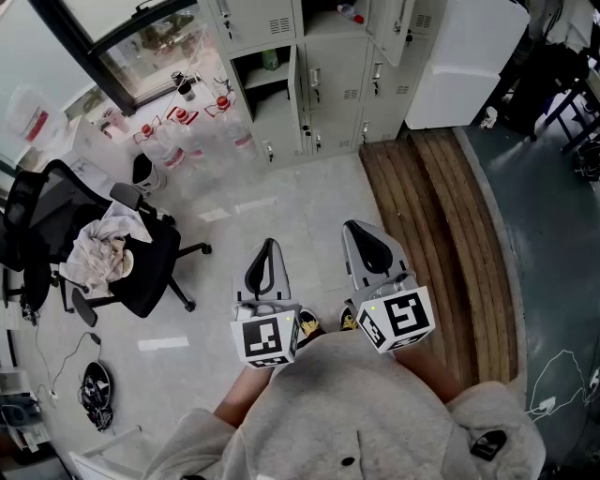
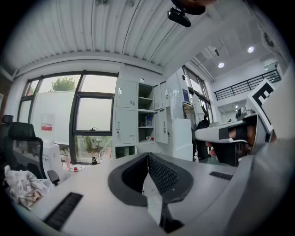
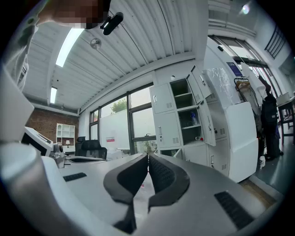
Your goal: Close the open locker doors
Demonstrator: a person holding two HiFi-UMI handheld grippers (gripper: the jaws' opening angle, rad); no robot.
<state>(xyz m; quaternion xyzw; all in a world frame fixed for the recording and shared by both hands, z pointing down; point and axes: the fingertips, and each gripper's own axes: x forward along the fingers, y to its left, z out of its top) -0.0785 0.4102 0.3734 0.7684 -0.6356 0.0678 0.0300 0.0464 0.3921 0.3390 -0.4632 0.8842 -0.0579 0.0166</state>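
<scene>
A bank of grey lockers (image 1: 328, 84) stands across the floor ahead of me. One door (image 1: 392, 28) hangs open at the upper right, and a tall left compartment (image 1: 267, 70) stands open with its door (image 1: 298, 94) edge-on. The open shelves (image 2: 145, 117) and door (image 3: 208, 122) also show in both gripper views. My left gripper (image 1: 267, 253) and right gripper (image 1: 370, 246) are side by side in front of my body, far from the lockers. Both point toward them, level. Both are shut with nothing between the jaws, as at the left gripper (image 2: 147, 156) and the right gripper (image 3: 148, 155).
A black office chair (image 1: 141, 262) with a crumpled cloth (image 1: 98, 253) stands at the left. Several water bottles (image 1: 187, 141) crowd the floor by the window. A white cabinet (image 1: 464, 61) stands right of the lockers. A wooden floor strip (image 1: 441, 234) runs along the right.
</scene>
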